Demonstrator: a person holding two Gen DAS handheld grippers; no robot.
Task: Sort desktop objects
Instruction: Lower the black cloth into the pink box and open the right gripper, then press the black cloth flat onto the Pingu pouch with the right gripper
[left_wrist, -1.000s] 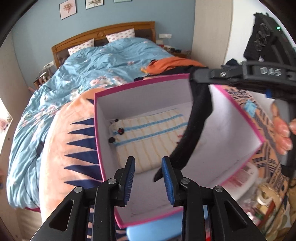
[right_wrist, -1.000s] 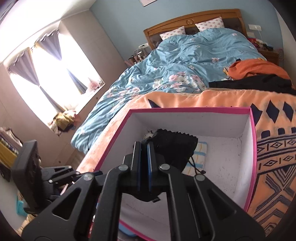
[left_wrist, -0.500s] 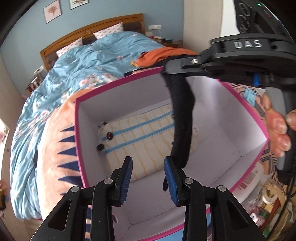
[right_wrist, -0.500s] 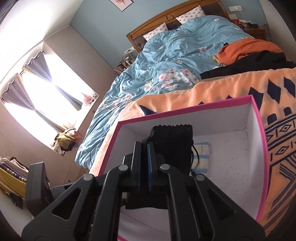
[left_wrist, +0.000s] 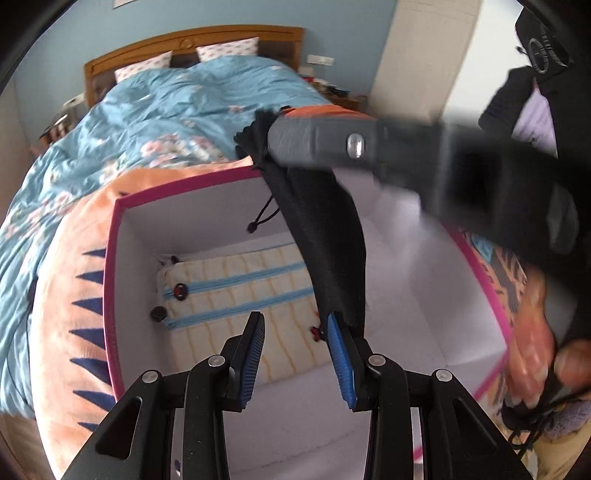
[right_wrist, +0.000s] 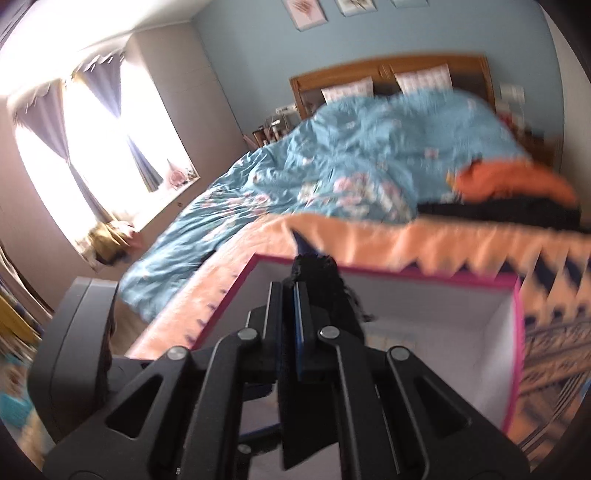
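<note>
Dropping the black pouch (left_wrist: 325, 236) into the pink box (left_wrist: 110, 266) is the step you look to be doing now, so take it slow. Your right gripper (right_wrist: 289, 314) has its fingers squeezed tight on the top of the pouch, and the rest of it hangs down into the box. In the left view the bottom of the pouch dangles just above the yellow striped case (left_wrist: 236, 295), which already lies flat on the floor of the box, near the far wall. I cannot tell if the pouch touches the case yet.

Your left gripper (left_wrist: 295, 354) waits at the near side of the box. Its fingers are apart and they hold nothing. The bottom edge of the pouch hangs right by its right blue finger (left_wrist: 338, 354), so hold that hand off a bit or the cloth may catch on it.

Lower your right hand until most of the pouch rests on the floor of the box, then let your fingers go. Aim for the bare white floor on the right, beside the case, so the two things lie side by side. Watch the little black cord (left_wrist: 264, 216) that hangs off the pouch. It could hook over the pink rim. The right view is blurry, so I think your hand is going fast
</note>
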